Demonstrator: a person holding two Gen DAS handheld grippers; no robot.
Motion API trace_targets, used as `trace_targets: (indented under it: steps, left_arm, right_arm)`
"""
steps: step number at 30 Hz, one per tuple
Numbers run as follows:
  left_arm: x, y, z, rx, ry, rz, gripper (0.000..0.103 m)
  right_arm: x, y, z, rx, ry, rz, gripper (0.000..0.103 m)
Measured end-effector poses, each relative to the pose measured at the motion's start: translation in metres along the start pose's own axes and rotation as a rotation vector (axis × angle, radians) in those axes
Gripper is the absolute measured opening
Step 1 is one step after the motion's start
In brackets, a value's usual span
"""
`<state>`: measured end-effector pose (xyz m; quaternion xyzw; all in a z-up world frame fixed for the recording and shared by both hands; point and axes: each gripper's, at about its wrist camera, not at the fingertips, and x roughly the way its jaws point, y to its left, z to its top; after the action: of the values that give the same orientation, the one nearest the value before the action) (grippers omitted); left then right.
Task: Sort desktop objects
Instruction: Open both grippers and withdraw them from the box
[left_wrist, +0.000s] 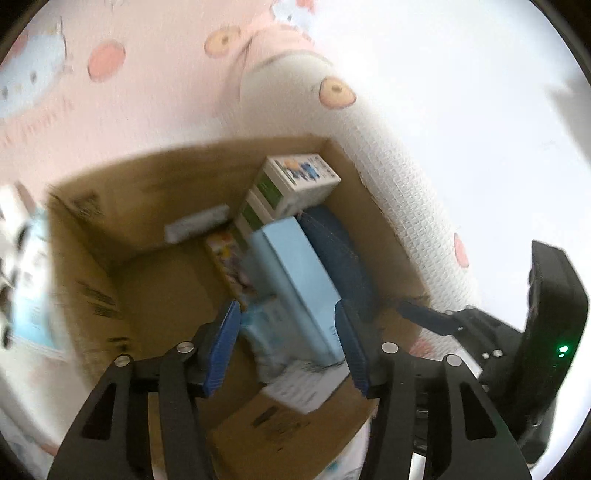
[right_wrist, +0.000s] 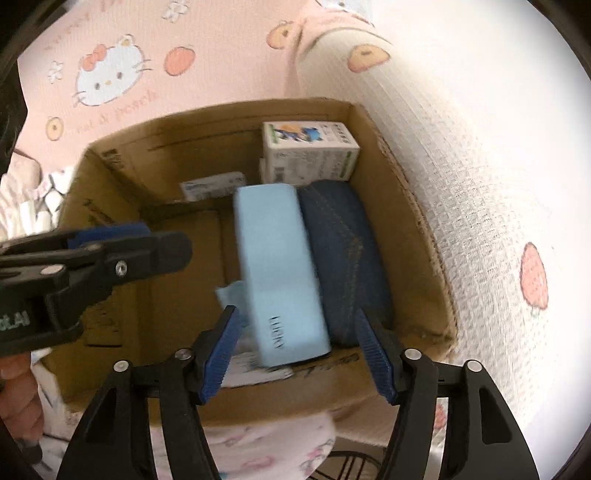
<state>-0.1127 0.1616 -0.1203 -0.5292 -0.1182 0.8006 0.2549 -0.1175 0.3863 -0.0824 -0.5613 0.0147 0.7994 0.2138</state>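
Both grippers, right (right_wrist: 297, 352) and left (left_wrist: 288, 345), hang over the box (right_wrist: 402, 206) with fingers apart, holding nothing. The blue case (right_wrist: 280, 266) lies mid-frame inside, beside the denim pouch (right_wrist: 343, 243). It looks tilted and might slide onto the small cartons (right_wrist: 310, 151) behind

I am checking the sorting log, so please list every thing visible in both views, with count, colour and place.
carton: 1, brown, open, on the pink cloth
light blue case: 1, inside the carton, middle, lying along the denim pouch
denim pouch: 1, dark blue, inside the carton, by its right wall
white boxes: at least 2, white with green print, stacked in the far right corner
small flat box: 1, white, against the far wall
cloth: 1, pink with cartoon cat print, under the carton
left gripper: black, blue pads, open above the carton
right gripper: black, blue pads, open, empty
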Motion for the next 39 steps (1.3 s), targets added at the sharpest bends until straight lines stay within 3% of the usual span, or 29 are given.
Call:
trace_targets:
  steps: [8, 11, 17, 22, 26, 28, 39]
  left_arm:
    - [-0.051, 0.003, -0.035, 0.151, -0.102, 0.106, 0.063]
    - [-0.076, 0.016, -0.043, 0.135, -0.142, 0.111, 0.063]
    - [-0.103, 0.045, -0.045, 0.103, -0.177, 0.159, 0.064]
    - [-0.12, 0.059, -0.044, 0.102, -0.157, 0.208, 0.064]
    - [-0.128, 0.048, -0.044, 0.194, -0.037, 0.451, 0.064]
    - [-0.135, 0.036, -0.046, 0.28, -0.031, 0.533, 0.064]
    - [-0.183, -0.005, -0.055, 0.337, -0.055, 0.468, 0.064]
  right_arm:
    - [-0.048, 0.051, 0.003, -0.08, -0.092, 0.027, 0.065]
    - [-0.082, 0.07, -0.007, -0.117, -0.15, 0.056, 0.071]
    - [-0.095, 0.103, -0.004, -0.159, -0.183, 0.041, 0.076]
    - [-0.107, 0.118, -0.004, -0.141, -0.188, -0.027, 0.08]
    - [-0.12, 0.123, -0.002, -0.108, -0.229, -0.009, 0.082]
    - [-0.126, 0.125, -0.002, -0.091, -0.24, -0.01, 0.084]
    - [-0.155, 0.135, -0.01, -0.106, -0.297, -0.053, 0.085]
